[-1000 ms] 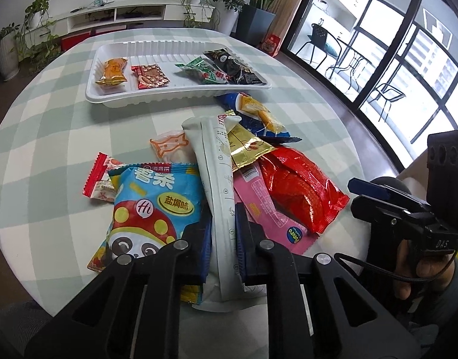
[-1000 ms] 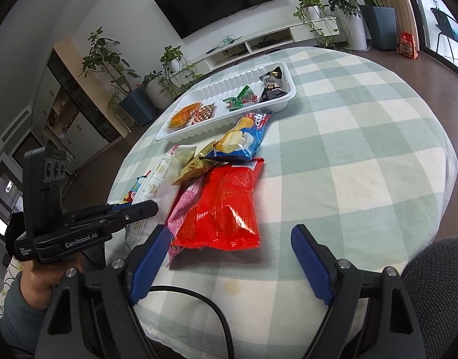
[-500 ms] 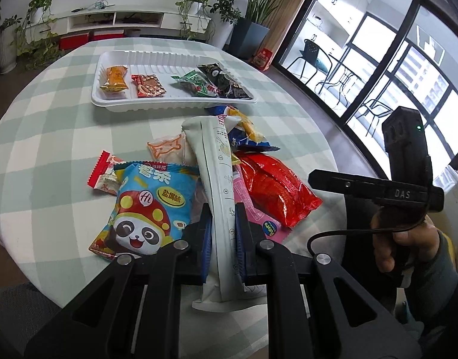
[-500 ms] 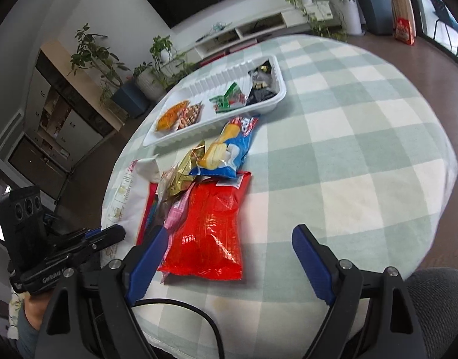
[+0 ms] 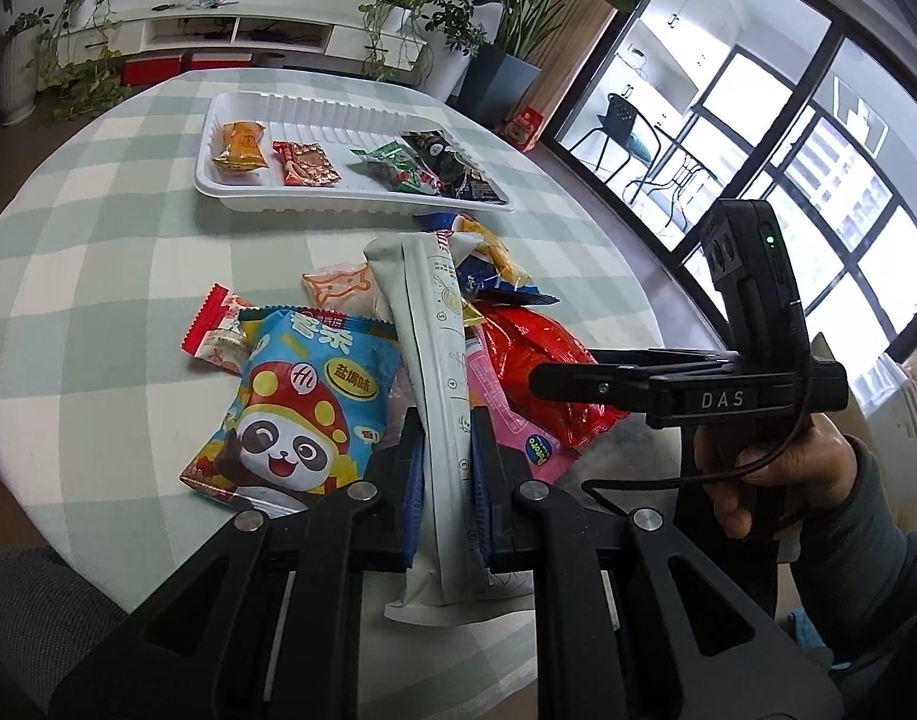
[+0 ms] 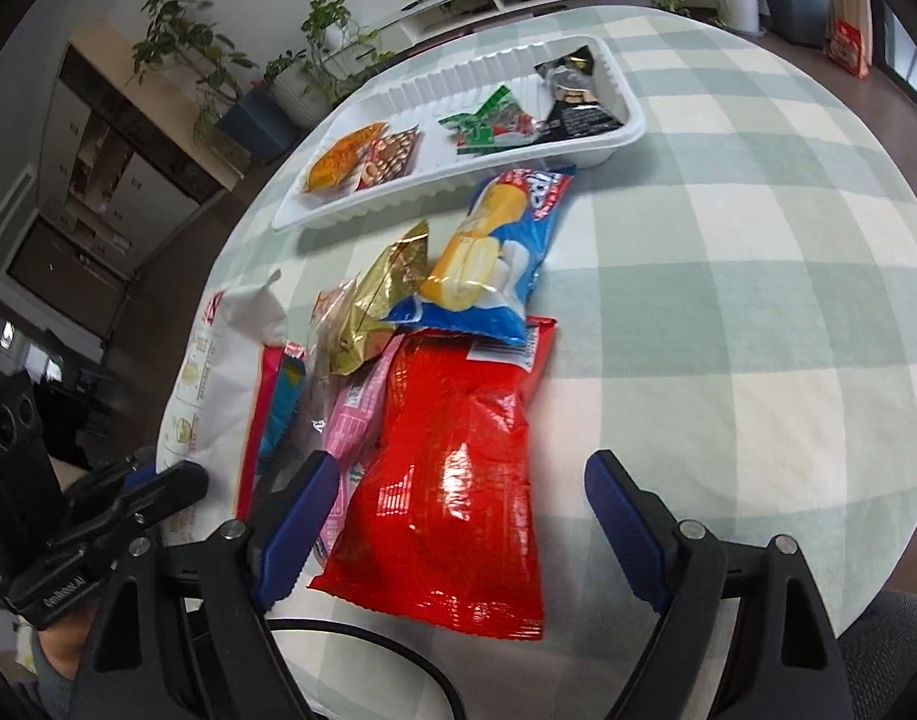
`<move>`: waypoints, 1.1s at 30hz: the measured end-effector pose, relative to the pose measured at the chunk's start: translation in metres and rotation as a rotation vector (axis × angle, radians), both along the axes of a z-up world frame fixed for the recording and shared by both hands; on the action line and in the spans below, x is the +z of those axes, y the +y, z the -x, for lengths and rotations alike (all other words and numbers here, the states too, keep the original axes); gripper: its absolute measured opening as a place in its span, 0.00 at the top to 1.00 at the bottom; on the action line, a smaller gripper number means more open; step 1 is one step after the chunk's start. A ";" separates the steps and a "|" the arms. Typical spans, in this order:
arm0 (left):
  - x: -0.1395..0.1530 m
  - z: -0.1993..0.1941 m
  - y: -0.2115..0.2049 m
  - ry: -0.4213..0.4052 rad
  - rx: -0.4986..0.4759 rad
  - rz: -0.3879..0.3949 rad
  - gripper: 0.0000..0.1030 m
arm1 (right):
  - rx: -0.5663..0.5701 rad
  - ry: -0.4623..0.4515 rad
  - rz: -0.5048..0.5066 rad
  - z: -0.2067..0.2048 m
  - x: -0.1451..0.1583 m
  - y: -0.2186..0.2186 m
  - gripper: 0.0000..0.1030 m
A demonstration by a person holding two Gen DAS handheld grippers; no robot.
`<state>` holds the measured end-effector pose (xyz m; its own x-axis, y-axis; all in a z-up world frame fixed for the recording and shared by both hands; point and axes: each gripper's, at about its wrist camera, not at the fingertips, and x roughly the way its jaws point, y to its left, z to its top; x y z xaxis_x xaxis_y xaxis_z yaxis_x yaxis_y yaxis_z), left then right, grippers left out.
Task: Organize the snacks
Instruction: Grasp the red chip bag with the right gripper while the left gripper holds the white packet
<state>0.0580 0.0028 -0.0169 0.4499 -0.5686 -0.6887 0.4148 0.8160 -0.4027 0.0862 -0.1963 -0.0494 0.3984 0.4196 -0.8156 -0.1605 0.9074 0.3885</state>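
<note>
My left gripper (image 5: 447,468) is shut on a long white snack packet (image 5: 437,360), held lengthways over the pile. Under it lie a blue panda bag (image 5: 302,408), a pink packet (image 5: 518,420) and a red bag (image 5: 548,360). My right gripper (image 6: 452,516) is open, its fingers either side of the near end of the red bag (image 6: 452,468). The white packet (image 6: 218,360) shows at the left of the right wrist view. A blue chip bag (image 6: 494,258) and a gold packet (image 6: 380,300) lie beyond. The white tray (image 5: 266,198) holds several small snacks.
The round table with a green checked cloth (image 6: 728,240) has bare cloth on its right half. A grey chair (image 5: 32,618) stands at the near edge. Potted plants and a low TV shelf (image 5: 248,30) are behind the table.
My right gripper has moved down and in over the red bag. My left gripper has kept its hold on the white packet and drawn back slightly.
</note>
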 end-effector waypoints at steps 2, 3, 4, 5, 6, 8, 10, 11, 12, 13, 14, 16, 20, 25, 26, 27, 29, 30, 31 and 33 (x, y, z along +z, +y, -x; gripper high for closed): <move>-0.002 -0.001 0.000 0.004 -0.001 0.003 0.88 | 0.022 -0.005 0.020 0.000 -0.002 0.006 0.22; -0.003 -0.001 0.000 0.006 -0.001 0.005 0.88 | 0.029 -0.003 0.021 -0.001 -0.003 0.007 0.27; -0.003 -0.001 0.001 0.007 -0.001 0.006 0.88 | 0.035 0.001 0.025 -0.002 -0.005 0.009 0.28; -0.003 -0.002 0.001 0.008 -0.001 0.007 0.88 | 0.039 -0.012 0.033 -0.002 -0.005 0.010 0.29; -0.003 -0.002 0.001 0.008 0.000 0.008 0.88 | 0.043 -0.014 0.037 -0.003 -0.005 0.011 0.35; -0.003 -0.002 0.002 0.008 0.001 0.012 0.88 | 0.047 -0.017 0.033 -0.003 -0.005 0.010 0.41; -0.003 -0.002 0.002 0.008 0.001 0.014 0.88 | 0.051 -0.018 0.026 -0.003 -0.006 0.008 0.46; -0.004 -0.003 0.002 0.009 0.001 0.015 0.88 | 0.053 -0.021 0.022 -0.002 -0.006 0.007 0.52; -0.003 -0.003 0.002 0.009 0.001 0.015 0.88 | 0.053 -0.021 0.016 -0.002 -0.006 0.006 0.53; -0.004 -0.003 0.002 0.010 0.000 0.017 0.88 | 0.052 -0.023 0.013 -0.001 -0.006 0.005 0.55; -0.004 -0.002 0.002 0.011 -0.001 0.019 0.88 | 0.050 -0.024 0.009 0.000 -0.006 0.004 0.55; -0.004 -0.002 0.002 0.011 0.000 0.021 0.88 | 0.043 -0.029 -0.004 0.002 -0.006 0.002 0.58; -0.004 -0.001 0.002 0.009 0.003 0.027 0.88 | 0.032 -0.046 -0.023 0.009 0.000 -0.001 0.62; -0.003 -0.001 0.002 0.007 0.003 0.044 0.88 | 0.023 -0.058 -0.049 0.020 0.005 -0.005 0.63; -0.003 -0.001 0.003 0.006 0.002 0.047 0.88 | 0.022 -0.062 -0.054 0.022 0.006 -0.005 0.63; -0.002 -0.001 0.003 0.006 0.001 0.048 0.88 | 0.019 -0.068 -0.058 0.025 0.007 -0.006 0.63; -0.002 -0.001 0.003 0.005 0.001 0.053 0.88 | 0.012 -0.072 -0.065 0.030 0.009 -0.007 0.63; -0.001 0.000 0.004 0.004 0.002 0.056 0.88 | 0.007 -0.075 -0.071 0.032 0.010 -0.008 0.63; 0.000 0.001 0.005 0.003 0.002 0.059 0.88 | 0.001 -0.079 -0.077 0.034 0.011 -0.010 0.63; 0.001 0.001 0.006 0.001 0.003 0.063 0.88 | -0.010 -0.086 -0.091 0.039 0.014 -0.013 0.63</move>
